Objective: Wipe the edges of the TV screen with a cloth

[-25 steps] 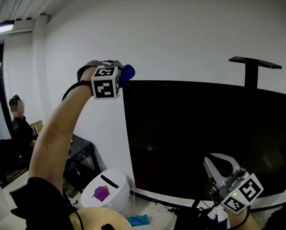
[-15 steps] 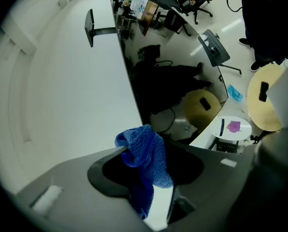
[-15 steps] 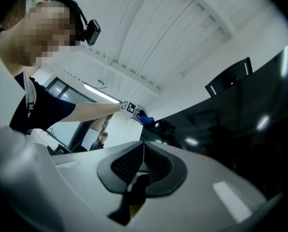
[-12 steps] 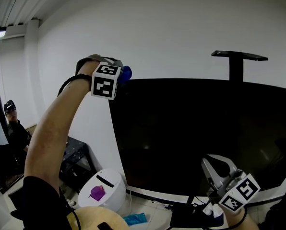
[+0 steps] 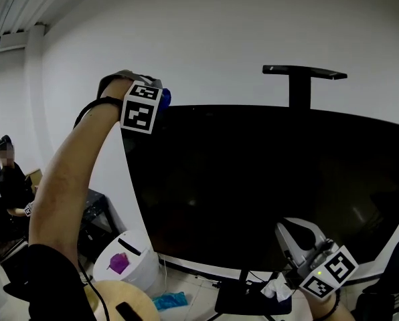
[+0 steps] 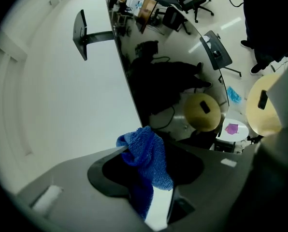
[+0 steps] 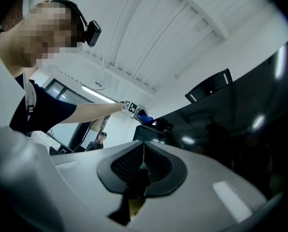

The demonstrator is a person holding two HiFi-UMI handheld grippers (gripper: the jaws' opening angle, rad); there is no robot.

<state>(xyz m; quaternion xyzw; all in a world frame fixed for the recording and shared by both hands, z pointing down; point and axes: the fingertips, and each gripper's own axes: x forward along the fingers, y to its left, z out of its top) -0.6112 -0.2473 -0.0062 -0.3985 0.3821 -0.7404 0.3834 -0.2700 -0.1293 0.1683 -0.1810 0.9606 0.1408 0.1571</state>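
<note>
Head view: one TV screen point(image 5: 253, 179); one blue cloth point(image 5: 165, 97) pinched by left fingers point(image 6: 66, 185); right fingers point(image 5: 294, 241) closed, empty.

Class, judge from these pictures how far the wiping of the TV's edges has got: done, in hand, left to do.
Done: the blue cloth is clamped in the left gripper. In hand: it is held up at the TV screen's upper left corner; contact is unclear. Left: wiping the edges, since none shows as cleaned. The right gripper is shut, down low.

A bunched blue cloth point(image 5: 165, 97) sat upper left, at the top-left corner of the large, black, upright TV screen point(image 5: 266, 179).
</note>
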